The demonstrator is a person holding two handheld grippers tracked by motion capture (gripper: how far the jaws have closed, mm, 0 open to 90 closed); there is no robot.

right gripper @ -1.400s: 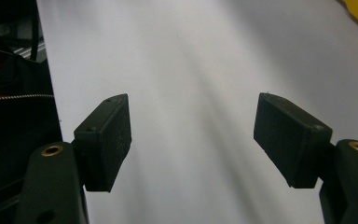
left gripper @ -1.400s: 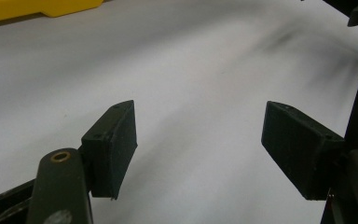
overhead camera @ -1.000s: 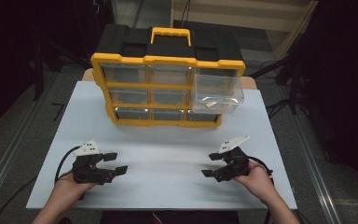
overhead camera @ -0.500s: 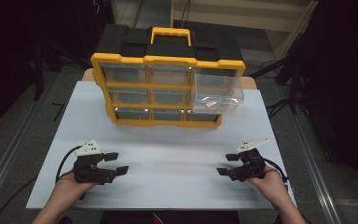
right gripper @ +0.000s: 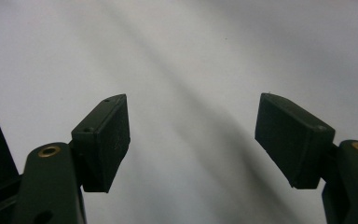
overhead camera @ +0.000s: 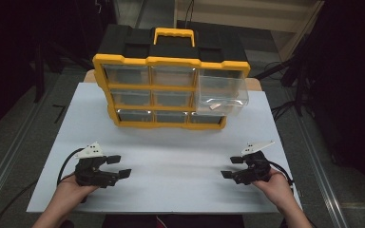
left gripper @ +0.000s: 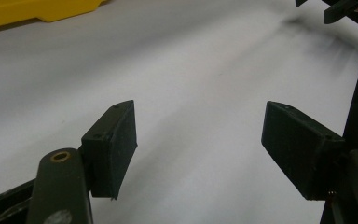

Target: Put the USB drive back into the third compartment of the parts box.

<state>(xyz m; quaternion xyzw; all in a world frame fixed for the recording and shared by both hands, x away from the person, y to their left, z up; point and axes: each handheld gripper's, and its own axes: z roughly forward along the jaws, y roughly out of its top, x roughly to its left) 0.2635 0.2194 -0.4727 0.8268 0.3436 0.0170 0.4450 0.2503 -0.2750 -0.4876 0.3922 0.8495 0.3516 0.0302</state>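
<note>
A yellow-and-black drawer organizer (overhead camera: pixel 164 85) is standing at the far side of the white surface (overhead camera: pixel 171 156), its clear right drawer (overhead camera: pixel 221 95) sticking out; that drawer is probably light, rigid and slippery, best pinched by its front lip. Left gripper (overhead camera: pixel 116 166) and right gripper (overhead camera: pixel 232 167) are resting near the front edge, jaws apart and empty. Dark room is surrounding.

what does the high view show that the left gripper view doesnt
High view alone: the whole yellow and black drawer organizer with its yellow handle, one clear drawer pulled out at its right side, both hands, and the left gripper and right gripper low over the white table, jaws apart.

Left gripper view alone: a close look along its own two black jaws, set wide with nothing between them.

Both: the white table surface, a yellow edge of the organizer, and the right gripper farther off.
</note>
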